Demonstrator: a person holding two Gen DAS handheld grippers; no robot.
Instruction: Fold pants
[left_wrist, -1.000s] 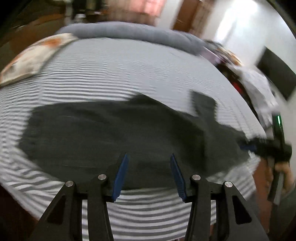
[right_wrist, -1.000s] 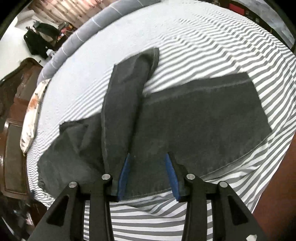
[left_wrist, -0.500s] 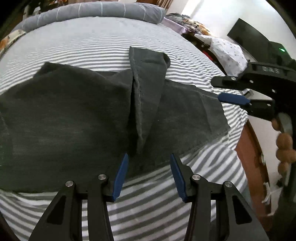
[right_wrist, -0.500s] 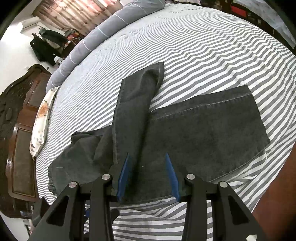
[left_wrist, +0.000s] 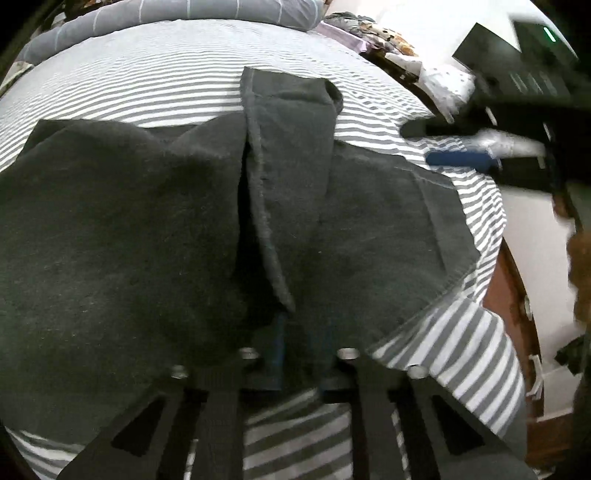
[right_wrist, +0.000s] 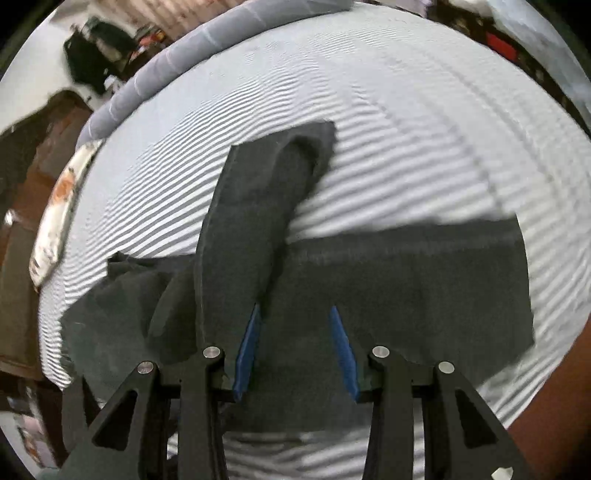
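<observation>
The pants (right_wrist: 369, 295) lie spread along the near edge of the bed (right_wrist: 406, 129), one leg (right_wrist: 258, 206) folded back toward the far edge. A bolster (right_wrist: 207, 33) runs along that far edge; a pillow (right_wrist: 55, 210) sits at the left edge.

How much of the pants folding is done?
A little is done: the pants lie spread on the striped bed, with one leg flipped up across them. Right now the left gripper is shut on the near edge of the cloth, while the right gripper hovers open above it. Left to do: bring that leg over and fold the rest into a neat stack.
</observation>
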